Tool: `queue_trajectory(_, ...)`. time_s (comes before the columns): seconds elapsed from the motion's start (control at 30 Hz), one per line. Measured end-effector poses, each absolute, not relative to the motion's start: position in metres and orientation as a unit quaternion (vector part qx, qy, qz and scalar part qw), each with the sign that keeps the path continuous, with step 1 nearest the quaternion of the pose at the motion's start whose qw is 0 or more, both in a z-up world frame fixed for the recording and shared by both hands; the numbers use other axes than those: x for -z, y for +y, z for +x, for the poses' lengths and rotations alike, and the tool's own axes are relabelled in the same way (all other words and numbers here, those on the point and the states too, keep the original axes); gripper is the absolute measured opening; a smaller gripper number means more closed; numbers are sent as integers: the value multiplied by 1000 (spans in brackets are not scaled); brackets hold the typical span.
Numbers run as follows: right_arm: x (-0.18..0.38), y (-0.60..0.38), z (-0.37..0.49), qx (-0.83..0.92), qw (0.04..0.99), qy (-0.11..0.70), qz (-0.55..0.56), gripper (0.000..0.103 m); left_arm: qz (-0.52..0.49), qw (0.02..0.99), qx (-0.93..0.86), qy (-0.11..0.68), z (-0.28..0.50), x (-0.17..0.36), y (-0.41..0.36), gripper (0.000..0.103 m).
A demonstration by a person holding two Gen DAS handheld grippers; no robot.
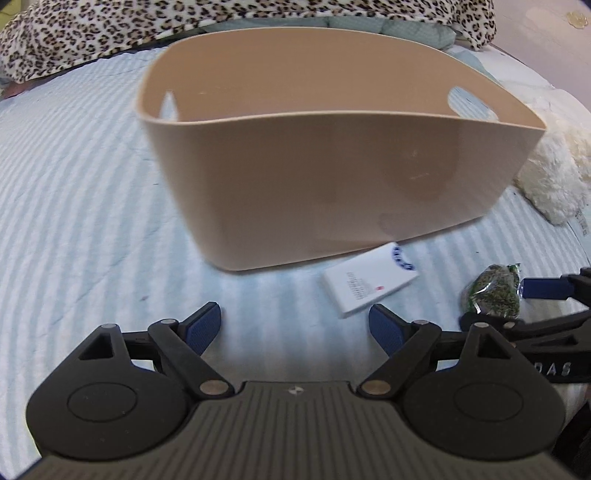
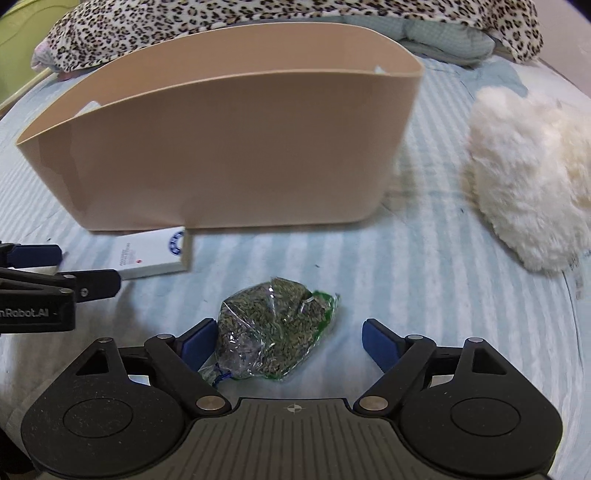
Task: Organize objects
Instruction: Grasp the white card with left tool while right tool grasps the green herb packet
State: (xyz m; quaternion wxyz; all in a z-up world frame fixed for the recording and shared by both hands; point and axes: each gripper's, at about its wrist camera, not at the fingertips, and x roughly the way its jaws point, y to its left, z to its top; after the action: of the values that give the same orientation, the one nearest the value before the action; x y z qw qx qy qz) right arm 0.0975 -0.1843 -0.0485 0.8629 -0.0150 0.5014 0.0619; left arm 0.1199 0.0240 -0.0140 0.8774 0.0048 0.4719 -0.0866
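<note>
A tan plastic basket (image 1: 332, 177) with handle cutouts stands on the striped bedspread; it also shows in the right wrist view (image 2: 229, 155). A white box (image 1: 369, 282) lies against its near wall, seen too in the right wrist view (image 2: 153, 256). A clear bag of green-grey seeds (image 2: 273, 332) lies on the bed between my right gripper's (image 2: 290, 341) open fingers, close to the left pad (image 2: 197, 345). It shows at the right of the left wrist view (image 1: 493, 290). My left gripper (image 1: 295, 326) is open and empty, just left of the white box.
A fluffy white plush (image 2: 528, 184) lies right of the basket, also seen in the left wrist view (image 1: 554, 173). A leopard-print blanket (image 1: 184, 26) and a pale green pillow (image 2: 443, 40) lie behind the basket. The bed's edge curves away at the right.
</note>
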Motion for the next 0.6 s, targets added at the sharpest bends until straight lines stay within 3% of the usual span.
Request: queue_trajectory(0.6, 55, -202, 97, -67, 868, 492, 8, 85, -39, 881, 14, 471, 146, 25, -21, 89)
